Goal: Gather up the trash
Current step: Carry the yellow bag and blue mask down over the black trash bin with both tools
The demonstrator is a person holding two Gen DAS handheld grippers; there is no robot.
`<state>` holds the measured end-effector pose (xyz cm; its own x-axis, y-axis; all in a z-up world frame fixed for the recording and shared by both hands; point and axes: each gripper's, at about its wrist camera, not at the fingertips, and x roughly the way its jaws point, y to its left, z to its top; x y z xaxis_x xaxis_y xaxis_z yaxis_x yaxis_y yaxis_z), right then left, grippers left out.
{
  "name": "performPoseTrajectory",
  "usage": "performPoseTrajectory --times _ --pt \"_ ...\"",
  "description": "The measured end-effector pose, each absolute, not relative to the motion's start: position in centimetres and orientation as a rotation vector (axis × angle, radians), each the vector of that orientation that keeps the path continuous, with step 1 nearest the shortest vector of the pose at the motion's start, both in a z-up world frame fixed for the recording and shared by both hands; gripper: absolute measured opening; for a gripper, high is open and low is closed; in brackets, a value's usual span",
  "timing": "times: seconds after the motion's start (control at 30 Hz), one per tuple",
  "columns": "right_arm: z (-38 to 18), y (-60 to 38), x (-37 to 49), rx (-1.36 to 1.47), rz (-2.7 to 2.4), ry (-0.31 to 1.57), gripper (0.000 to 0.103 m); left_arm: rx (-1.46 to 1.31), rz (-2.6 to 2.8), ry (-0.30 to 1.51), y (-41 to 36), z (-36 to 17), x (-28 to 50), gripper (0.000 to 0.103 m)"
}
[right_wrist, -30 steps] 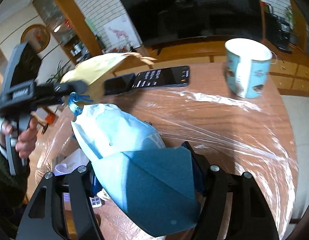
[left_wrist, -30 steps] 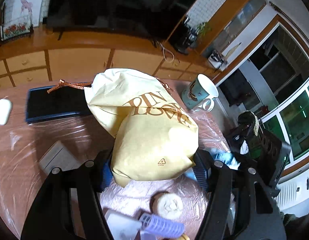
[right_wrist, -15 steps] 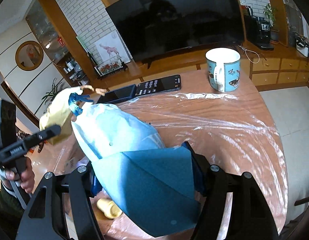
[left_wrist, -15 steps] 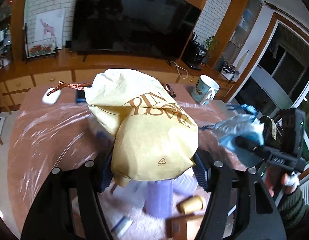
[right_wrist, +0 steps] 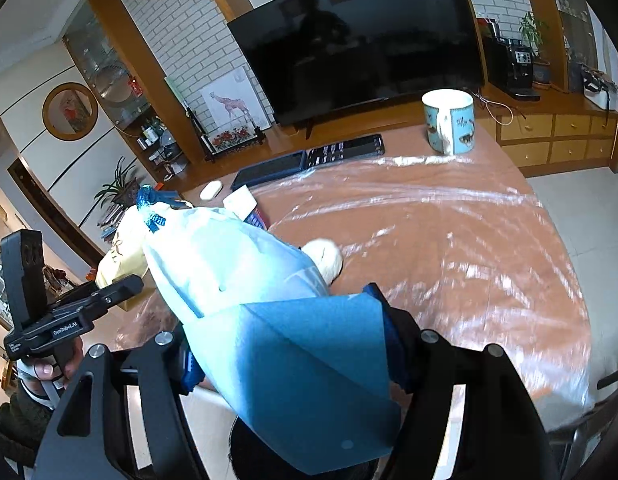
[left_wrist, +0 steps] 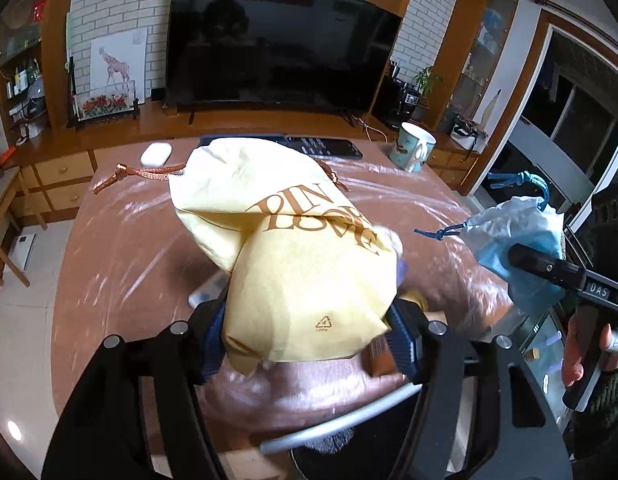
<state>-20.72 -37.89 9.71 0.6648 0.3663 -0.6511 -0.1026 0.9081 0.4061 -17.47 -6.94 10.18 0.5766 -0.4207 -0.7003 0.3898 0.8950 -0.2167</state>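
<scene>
Table (left_wrist: 121,248) farther below both bag-clamping claws than before

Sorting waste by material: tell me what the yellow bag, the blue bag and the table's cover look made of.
Yellow bag: matte, soft creases, printed recycling triangle; probably thin plastic film or non-woven fabric, with a woven orange cord.
Blue bag: matte, slightly translucent at its paler top, folds crisply; likely the same kind of sheet.
Table cover: clear, glossy wrinkled plastic film over brown wood.
</scene>
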Motion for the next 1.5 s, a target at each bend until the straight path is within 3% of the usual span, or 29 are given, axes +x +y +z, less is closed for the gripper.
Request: performPoseTrajectory --times 0.63,1.5 --pt "9.2 -38.3 -28.2 0.32 0.457 0.861 0.068 -0.045 -0.421 0.858 -6.9 8.8 -27.9 0.066" --pt "1.8 -36.1 -32.5 0.26 0.553 1.113 0.068 0.086 -0.489 1.075 -12.4 1.7 -34.7 0.066"
